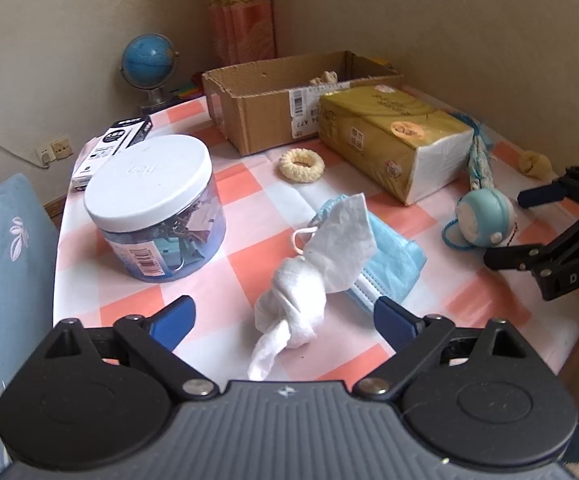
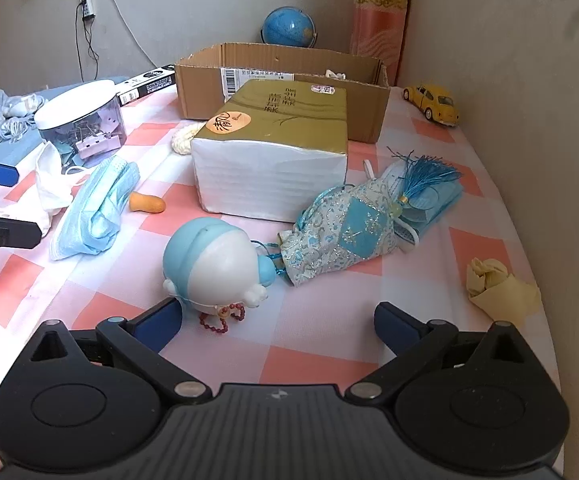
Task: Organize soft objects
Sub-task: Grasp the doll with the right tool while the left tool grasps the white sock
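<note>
My left gripper [image 1: 285,320] is open, its jaws on either side of a knotted white cloth [image 1: 309,268] that lies on a folded blue face mask [image 1: 385,256]. My right gripper [image 2: 277,324] is open and empty just before a blue-and-white squishy toy [image 2: 213,268] with a red bead string. A blue embroidered pouch [image 2: 345,232] with a tassel lies beyond it, a knotted yellow glove [image 2: 497,284] at the right. An open cardboard box [image 1: 273,96] stands at the back. A cream knitted ring [image 1: 302,165] lies before it.
A tissue pack [image 2: 277,152] sits mid-table in front of the box. A clear jar of binder clips [image 1: 157,208] stands at the left, with a black-and-white carton [image 1: 109,148] behind. A globe [image 1: 149,64], a yellow toy car [image 2: 433,104] and an orange earplug [image 2: 147,202] are also here.
</note>
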`<state>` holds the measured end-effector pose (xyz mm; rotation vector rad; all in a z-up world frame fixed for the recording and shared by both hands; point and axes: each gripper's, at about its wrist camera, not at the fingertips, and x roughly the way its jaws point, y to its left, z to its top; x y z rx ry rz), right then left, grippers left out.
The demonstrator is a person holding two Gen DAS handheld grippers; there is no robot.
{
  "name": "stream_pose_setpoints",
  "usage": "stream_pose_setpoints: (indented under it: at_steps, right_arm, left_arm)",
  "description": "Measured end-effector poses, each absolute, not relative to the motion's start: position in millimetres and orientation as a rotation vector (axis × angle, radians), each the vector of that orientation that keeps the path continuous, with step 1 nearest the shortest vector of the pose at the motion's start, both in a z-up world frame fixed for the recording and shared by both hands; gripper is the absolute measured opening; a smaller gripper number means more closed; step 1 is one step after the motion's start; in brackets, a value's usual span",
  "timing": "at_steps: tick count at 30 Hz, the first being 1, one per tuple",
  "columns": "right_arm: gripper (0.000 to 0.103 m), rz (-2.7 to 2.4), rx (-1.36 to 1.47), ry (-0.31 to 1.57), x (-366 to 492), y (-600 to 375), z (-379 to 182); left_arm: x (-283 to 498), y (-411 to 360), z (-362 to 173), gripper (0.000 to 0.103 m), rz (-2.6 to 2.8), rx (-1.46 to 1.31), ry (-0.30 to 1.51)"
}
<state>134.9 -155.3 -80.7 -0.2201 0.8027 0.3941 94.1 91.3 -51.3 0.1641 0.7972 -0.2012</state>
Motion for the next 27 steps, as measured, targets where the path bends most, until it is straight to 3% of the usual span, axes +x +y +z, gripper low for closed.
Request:
stream_pose_setpoints:
  at_steps: [1, 3, 8, 12, 27]
  right_arm:
    - [0.103, 0.395, -0.219, 0.798, 134.4, -155.7, -81.0]
    - [0.103, 0.398, -0.218, 0.785, 132.9, -156.7, -81.9]
    - [0.103, 0.397, -0.213, 0.765, 128.6, -158.2, -83.0]
    - [0.103, 0.397, -0.208, 0.745, 125.2, -159.7, -84.3]
    - [0.103, 0.524, -0.300, 0.669, 113.1, -138.8, -66.9]
  left_arm:
    - [95.7, 92.1, -51.6, 0.085, -0.210, 0.171, 0.796]
    - [100.2, 94.2, -52.1, 0.068, -0.233, 0.174, 0.812]
    - [107.4, 95.0, -54.6, 0.066, -0.277, 0.184, 0.810]
    - [112.5, 96.1, -62.4, 0.043, -0.310, 0.146, 0.857]
    - [106.4, 102.4, -63.0, 0.043, -0.294, 0.099, 0.861]
